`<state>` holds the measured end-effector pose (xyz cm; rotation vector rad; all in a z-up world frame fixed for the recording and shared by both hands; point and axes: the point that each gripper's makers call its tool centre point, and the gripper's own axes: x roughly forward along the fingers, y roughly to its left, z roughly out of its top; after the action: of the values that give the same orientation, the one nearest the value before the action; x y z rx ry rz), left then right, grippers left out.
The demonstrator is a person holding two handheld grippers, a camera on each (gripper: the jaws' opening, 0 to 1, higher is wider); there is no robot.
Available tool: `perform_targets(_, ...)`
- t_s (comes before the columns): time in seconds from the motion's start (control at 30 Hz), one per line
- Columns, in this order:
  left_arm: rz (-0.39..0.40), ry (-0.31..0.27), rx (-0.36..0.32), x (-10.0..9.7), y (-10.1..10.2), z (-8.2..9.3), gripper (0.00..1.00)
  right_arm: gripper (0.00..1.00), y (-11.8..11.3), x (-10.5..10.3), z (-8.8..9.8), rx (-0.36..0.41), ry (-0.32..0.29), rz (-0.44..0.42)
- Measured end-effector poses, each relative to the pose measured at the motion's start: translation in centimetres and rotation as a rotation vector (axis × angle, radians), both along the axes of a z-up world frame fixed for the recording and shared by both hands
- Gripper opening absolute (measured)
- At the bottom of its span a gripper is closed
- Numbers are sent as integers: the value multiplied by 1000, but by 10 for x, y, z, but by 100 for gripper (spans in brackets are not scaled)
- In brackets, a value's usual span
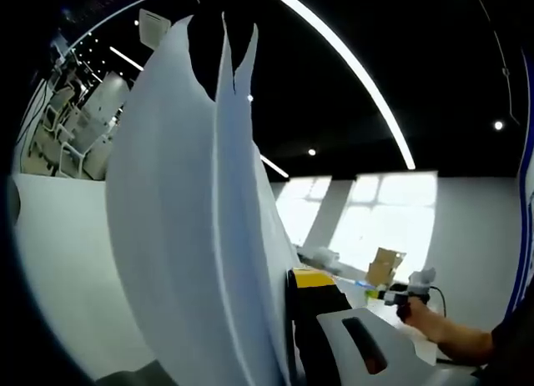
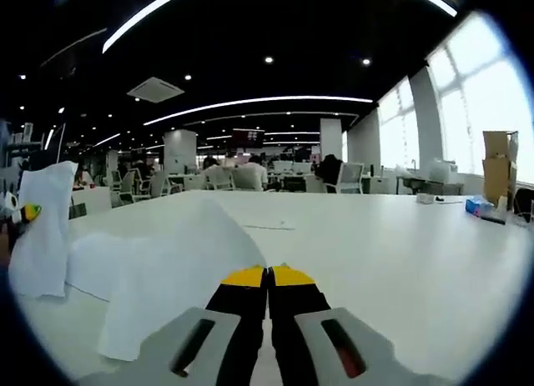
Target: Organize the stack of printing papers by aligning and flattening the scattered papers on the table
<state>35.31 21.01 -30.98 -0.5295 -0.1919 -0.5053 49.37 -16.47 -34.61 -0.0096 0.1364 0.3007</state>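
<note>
In the left gripper view, white printing papers (image 1: 192, 219) stand upright and bowed close to the lens. My left gripper (image 1: 288, 286) is shut on their lower edge. Its yellow-tipped right jaw shows and the left jaw is hidden behind the sheets. Far right, a hand holds my right gripper (image 1: 399, 296) low over the table. In the right gripper view, my right gripper (image 2: 268, 275) is shut, its yellow tips touching, with nothing seen between them. More white papers (image 2: 163, 265) lie crumpled on the white table (image 2: 384, 244) just left of the jaws. The lifted sheets (image 2: 42, 228) hang at far left.
A cardboard box (image 2: 497, 165) and small items (image 2: 480, 207) sit at the table's far right by bright windows. One flat sheet (image 2: 269, 226) lies farther out on the table. Office chairs and desks (image 2: 242, 177) stand beyond the far edge.
</note>
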Motion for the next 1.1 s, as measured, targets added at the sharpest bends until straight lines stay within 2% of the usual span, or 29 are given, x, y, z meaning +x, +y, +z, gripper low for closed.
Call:
perform_targets(0.2,-3,7,9,-1,-7,-1,7,0,0,1,-3,41,29,-6)
perform_targets(0.4,-8,3,3,-3,-8,0,7,0,10,-8,7,66,-6,-1)
perform_targets(0.77,-6,5,9,1,-1,0,7,0,22,-2,27,105,-43,38)
perform_targets(0.97,-4,8,15,3,2,-1,7,0,26,-6,34,128,-55,51)
perform_targets(1.1,-3,7,16,5,5,-1,7,0,26,-5,39,112,-69,49)
